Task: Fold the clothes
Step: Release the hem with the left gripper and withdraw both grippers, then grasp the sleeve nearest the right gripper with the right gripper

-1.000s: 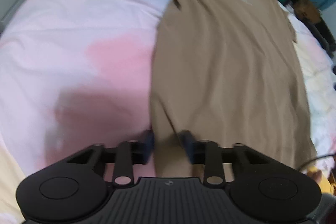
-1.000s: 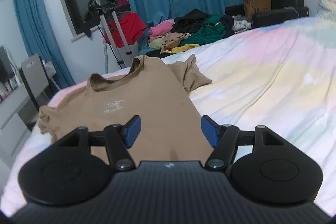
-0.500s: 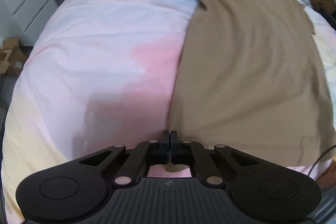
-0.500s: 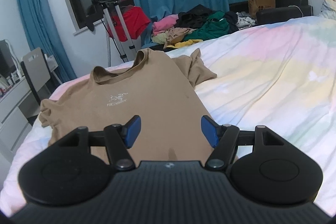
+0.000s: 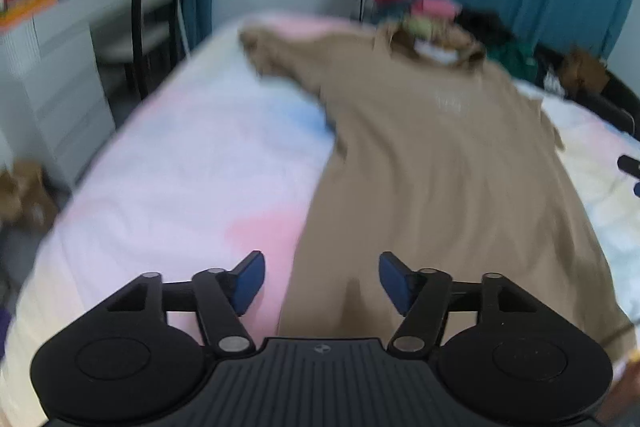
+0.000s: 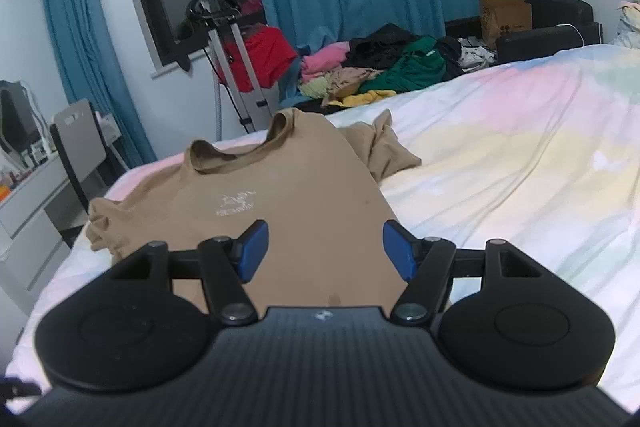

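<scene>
Both grippers, left gripper [image 5: 322, 277] & right gripper [image 6: 322, 251], fingers wide, holding nothing. Tan shirt [image 6: 296, 223] flat on bed [image 6: 520, 163]. Risk: pinching sheet w/ hem, or bunched sleeve skewing fold.

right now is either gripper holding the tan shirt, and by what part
Nothing is held. The left gripper and right gripper are both open above the tan shirt, which lies flat on the bed.

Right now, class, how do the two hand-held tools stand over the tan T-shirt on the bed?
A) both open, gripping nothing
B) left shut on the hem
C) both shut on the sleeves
A: the left tool and right tool both show blue pads spread apart above the flat tan T-shirt.
</scene>
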Tool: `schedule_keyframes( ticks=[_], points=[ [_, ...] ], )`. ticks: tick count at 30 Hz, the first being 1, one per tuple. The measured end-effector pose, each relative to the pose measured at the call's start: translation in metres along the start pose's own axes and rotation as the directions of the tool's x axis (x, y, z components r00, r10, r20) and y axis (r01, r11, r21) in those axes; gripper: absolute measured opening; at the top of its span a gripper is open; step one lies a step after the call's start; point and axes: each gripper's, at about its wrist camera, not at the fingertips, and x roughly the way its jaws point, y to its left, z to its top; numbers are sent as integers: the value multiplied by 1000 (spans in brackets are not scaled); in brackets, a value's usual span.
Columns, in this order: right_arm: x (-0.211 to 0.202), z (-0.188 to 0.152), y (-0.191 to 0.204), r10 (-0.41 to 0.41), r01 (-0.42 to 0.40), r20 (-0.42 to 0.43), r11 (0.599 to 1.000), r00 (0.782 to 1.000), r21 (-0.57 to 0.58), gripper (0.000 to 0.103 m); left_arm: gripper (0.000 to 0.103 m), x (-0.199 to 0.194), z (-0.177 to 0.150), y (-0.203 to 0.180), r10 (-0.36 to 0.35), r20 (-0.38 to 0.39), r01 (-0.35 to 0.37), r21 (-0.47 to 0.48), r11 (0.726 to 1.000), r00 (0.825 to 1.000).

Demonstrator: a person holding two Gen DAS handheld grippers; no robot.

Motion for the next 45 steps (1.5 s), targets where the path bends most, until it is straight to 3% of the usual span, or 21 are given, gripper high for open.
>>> schedule_keyframes(
  ticks=[8, 9, 15, 19, 29, 33, 37, 40, 43, 45],
  points=[
    [-6, 1, 5, 18, -17, 53, 1000, 998, -11, 67, 93, 16, 40, -82, -72, 165, 63, 58, 996, 984],
    [-6, 1, 5, 19, -18, 58, 1000, 998, -12, 67, 97, 20, 42, -91, -98, 169, 89, 56, 994, 981],
    [-5, -2, 7, 19, -18, 68, 1000, 998, -21, 67, 101, 68, 26, -110, -110, 243, 79, 132, 988, 964],
    [-4, -4, 10, 26, -25, 67, 999, 997, -25, 67, 102, 100, 13, -100, -68, 251, 49, 84, 995, 966],
    [8, -7, 11, 36, -37, 32, 999, 999, 26, 67, 103, 88, 2, -61, 4, 270, -8, 16, 1000, 963],
    [13, -5, 8, -3, 1, 44, 999, 999, 39, 67, 103, 91, -2, -57, -11, 246, 18, -27, 999, 969],
    [30, 13, -2, 3, -7, 40, 993, 999, 115, 67, 103, 96, -7, -59, 5, 240, 5, -39, 999, 971],
    [52, 31, -30, 82, -83, 15, 961, 997, 265, 67, 103, 100, -9, -60, 8, 232, 1, -38, 999, 973],
    [73, 45, -65, 114, -111, 20, 901, 993, 418, 94, 103, 104, -9, -64, 11, 226, -2, -41, 999, 974],
    [90, 50, -89, 95, -95, 25, 864, 995, 494, 100, 103, 107, -9, -66, 15, 224, -7, -37, 999, 975]
  ],
)
